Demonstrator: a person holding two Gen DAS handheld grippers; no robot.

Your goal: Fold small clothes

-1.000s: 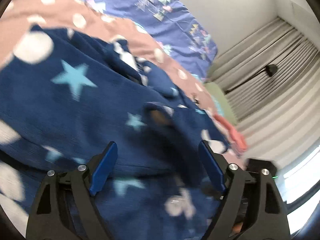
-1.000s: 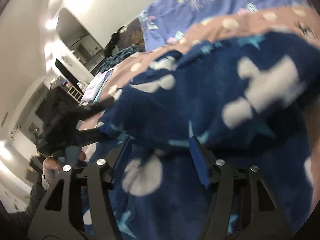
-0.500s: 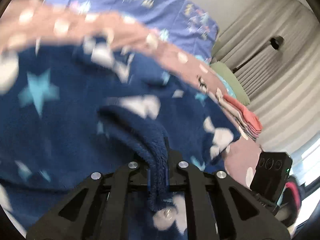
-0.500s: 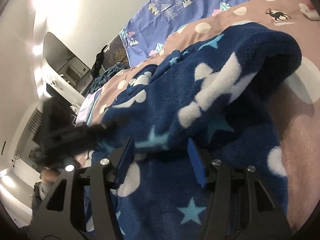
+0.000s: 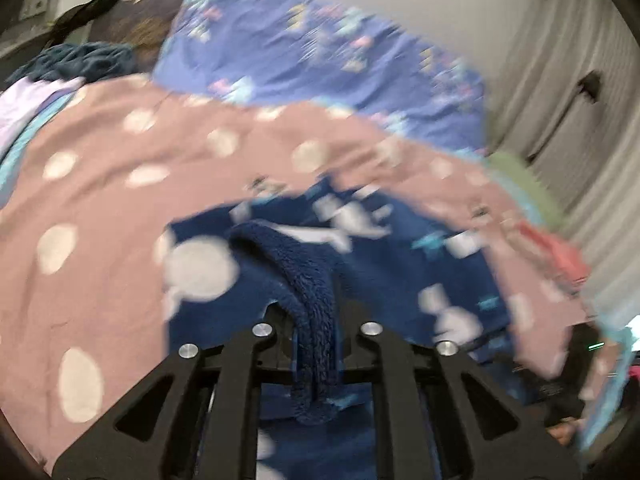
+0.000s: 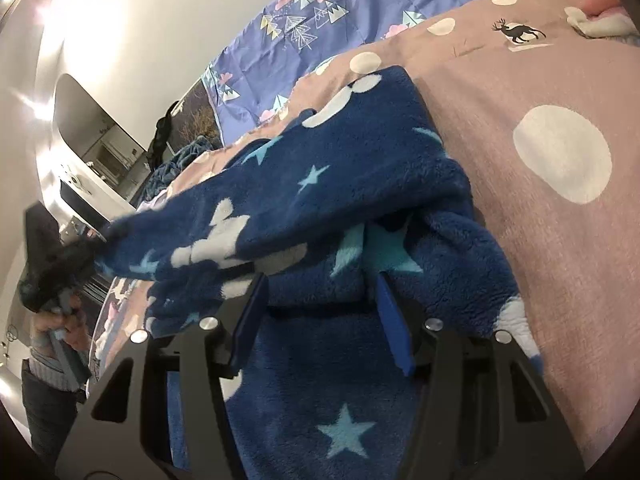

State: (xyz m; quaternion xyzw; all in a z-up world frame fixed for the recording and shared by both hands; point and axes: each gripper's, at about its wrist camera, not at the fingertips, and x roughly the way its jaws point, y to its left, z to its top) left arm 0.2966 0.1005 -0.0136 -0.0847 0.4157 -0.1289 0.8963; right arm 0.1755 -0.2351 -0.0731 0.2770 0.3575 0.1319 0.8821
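The fold is only just begun: the left tool (image 5: 316, 344) is pinching one edge of the blue fleece (image 6: 360, 184), which lies on the pink bed (image 6: 560, 240) mid-frame, while the right tool (image 6: 320, 316) sits spread over it, with tidying left.

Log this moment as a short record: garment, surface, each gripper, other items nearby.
garment: navy fleece garment with stars and white shapes, partly lifted
surface: pink spotted bedspread
left gripper: shut on a bunched fold of the garment; its jaws have just eased slightly apart
right gripper: open, fleece between the jaws, pads not pressing
nearby: purple patterned sheet, folded clothes stack
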